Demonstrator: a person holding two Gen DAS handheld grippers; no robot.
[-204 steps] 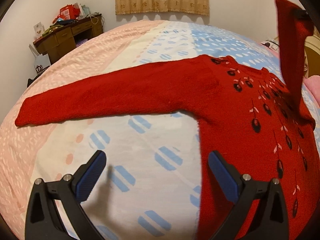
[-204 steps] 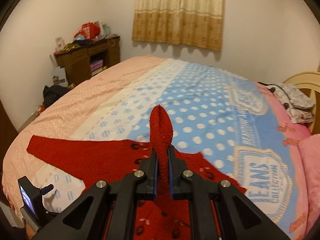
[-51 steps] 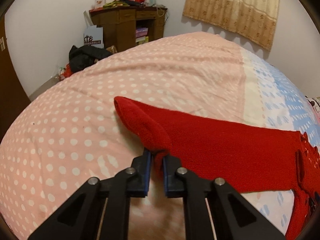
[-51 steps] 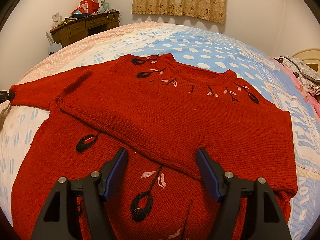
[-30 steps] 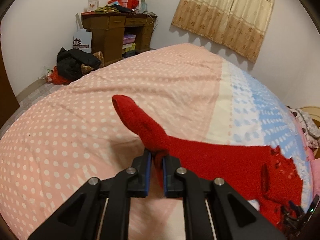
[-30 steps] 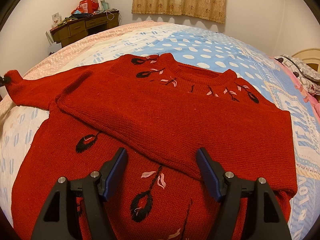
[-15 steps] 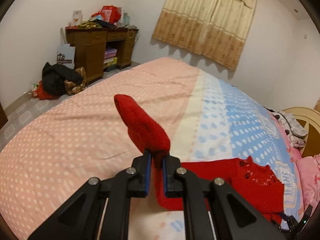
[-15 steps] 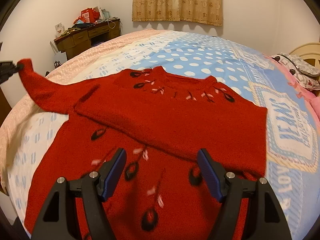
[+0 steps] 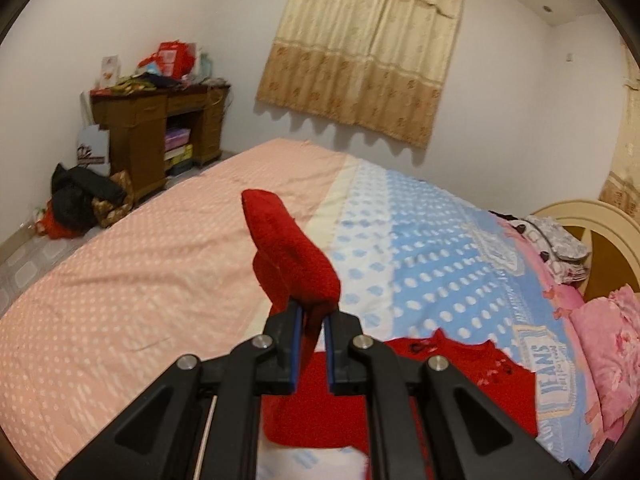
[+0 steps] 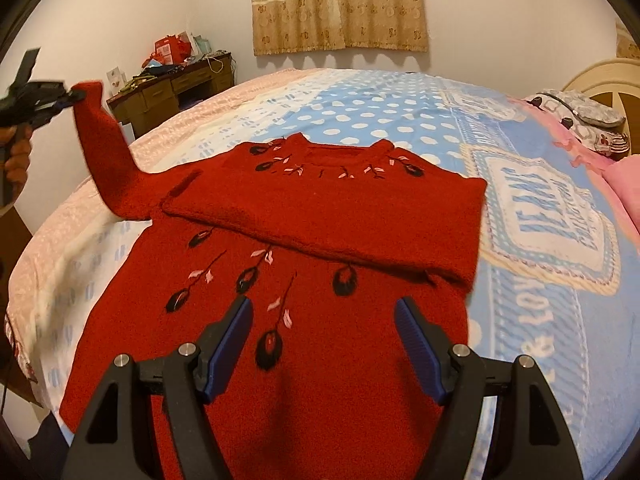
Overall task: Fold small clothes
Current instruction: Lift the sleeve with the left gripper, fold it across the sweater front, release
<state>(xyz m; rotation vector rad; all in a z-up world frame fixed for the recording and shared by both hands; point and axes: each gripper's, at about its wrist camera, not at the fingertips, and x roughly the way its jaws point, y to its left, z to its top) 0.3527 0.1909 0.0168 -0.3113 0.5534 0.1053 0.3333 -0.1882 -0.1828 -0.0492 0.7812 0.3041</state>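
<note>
A red knitted sweater [image 10: 320, 280] with black and pink leaf embroidery lies flat on the bed, front up. Its right sleeve [image 10: 328, 220] is folded across the chest. My left gripper [image 9: 310, 320] is shut on the cuff of the left sleeve [image 9: 288, 244] and holds it up in the air. In the right wrist view that sleeve [image 10: 108, 152] rises from the shoulder to the left gripper [image 10: 68, 96] at the far left. My right gripper [image 10: 324, 320] is open and empty above the sweater's lower body.
The bed [image 10: 540, 300] has a pink, cream and blue dotted cover with a "JEANS" print. A cluttered wooden desk [image 9: 156, 136] stands by the far wall, bags on the floor [image 9: 80, 200]. Pink pillows [image 9: 608, 344] and a headboard [image 9: 592, 236] are at the right.
My left gripper has lifted the left sleeve cuff off the bed and carried it up and toward the sweater body. My right gripper has pulled back a little and stays open.
</note>
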